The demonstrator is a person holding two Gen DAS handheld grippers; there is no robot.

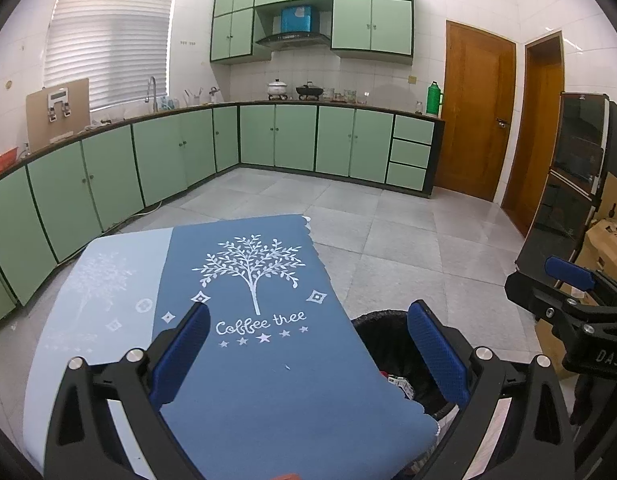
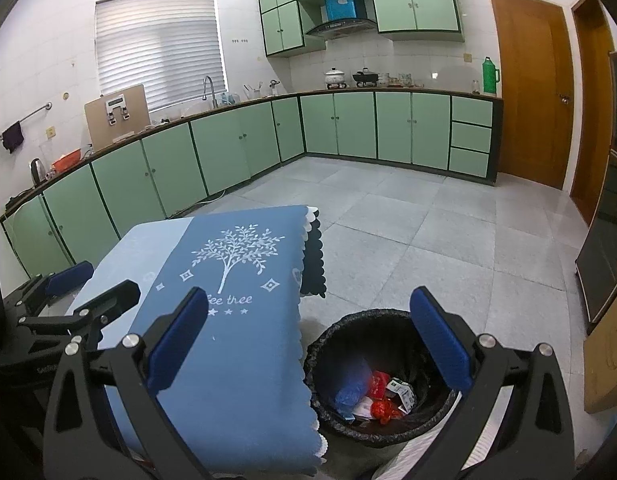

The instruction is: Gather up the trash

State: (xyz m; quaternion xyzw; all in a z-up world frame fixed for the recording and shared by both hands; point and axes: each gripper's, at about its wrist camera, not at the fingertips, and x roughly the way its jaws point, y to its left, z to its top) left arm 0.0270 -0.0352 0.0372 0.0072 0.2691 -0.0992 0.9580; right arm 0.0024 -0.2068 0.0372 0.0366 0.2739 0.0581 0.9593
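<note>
A black bin [image 2: 344, 332] lined with a black bag stands on the floor beside the table. It holds several pieces of trash: a blue wrapper [image 2: 350, 390], red wrappers [image 2: 382, 408] and a small white carton [image 2: 402, 392]. My right gripper [image 2: 308, 344] is open and empty, above the table edge and the bin. My left gripper [image 1: 308, 356] is open and empty over the blue tablecloth [image 1: 268, 360]; the bin's rim [image 1: 382, 316] shows just to its right. The right gripper [image 1: 572, 292] shows at the right edge of the left wrist view.
The table carries a blue cloth printed with a tree [image 2: 232, 256]. Green cabinets [image 2: 212, 152] line the left and far walls. Wooden doors [image 2: 528, 88] stand at the right. A dark cabinet [image 1: 568, 184] and cardboard boxes [image 1: 604, 248] are at the right.
</note>
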